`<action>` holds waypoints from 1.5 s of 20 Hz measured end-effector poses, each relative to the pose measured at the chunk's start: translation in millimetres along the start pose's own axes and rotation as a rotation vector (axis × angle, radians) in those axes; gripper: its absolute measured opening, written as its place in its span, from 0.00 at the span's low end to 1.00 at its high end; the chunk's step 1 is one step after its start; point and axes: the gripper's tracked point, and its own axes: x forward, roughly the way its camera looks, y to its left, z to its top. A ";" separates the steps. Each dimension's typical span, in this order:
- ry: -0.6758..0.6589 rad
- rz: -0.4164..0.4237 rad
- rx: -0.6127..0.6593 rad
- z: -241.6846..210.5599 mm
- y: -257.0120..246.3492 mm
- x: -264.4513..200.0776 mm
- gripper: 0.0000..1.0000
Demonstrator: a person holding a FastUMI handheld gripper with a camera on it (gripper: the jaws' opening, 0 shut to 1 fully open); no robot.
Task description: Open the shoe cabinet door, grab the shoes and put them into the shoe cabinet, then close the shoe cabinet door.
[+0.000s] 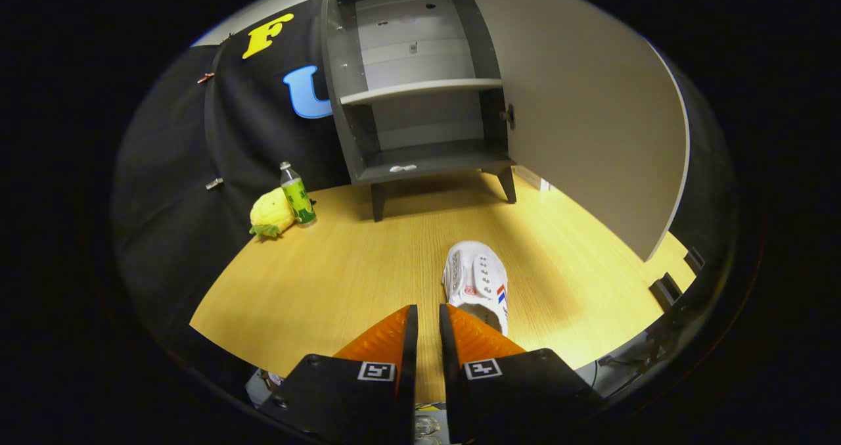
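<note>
While the cabinet (420, 90) door (585, 116) stands open, one shoe (477, 284) lies at 1 o'clock.
Claw (427, 317) nearly pressed together, empty; one bottle (297, 195), one plush (271, 213) at 10 o'clock.

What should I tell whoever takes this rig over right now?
Claw: fingers nearly together with a narrow gap, holding nothing.
Shoe cabinet: door swung wide open to the right; two shelves, with a small pale scrap on the lower one.
White shoe: on the wooden floor, just ahead of the claw's right finger, toe toward the cabinet.
Done: door opened.
Left: grab the shoe, place it in the cabinet, close the door.
Off to the left: a bottle and a yellow plush toy.
</note>
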 end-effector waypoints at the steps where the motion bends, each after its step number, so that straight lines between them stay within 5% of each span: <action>1: 0.009 -0.008 -0.002 -6.9 -4.2 7.5 0.24; 18: 0.135 -0.064 -0.028 -35.3 -25.7 98.4 0.24; 23: 0.144 -0.085 -0.053 -34.0 -30.9 113.9 0.18; 24: 0.141 -0.080 -0.043 -31.9 -32.1 114.4 0.05; 30: 0.126 -0.078 -0.075 -18.5 -27.0 109.8 0.05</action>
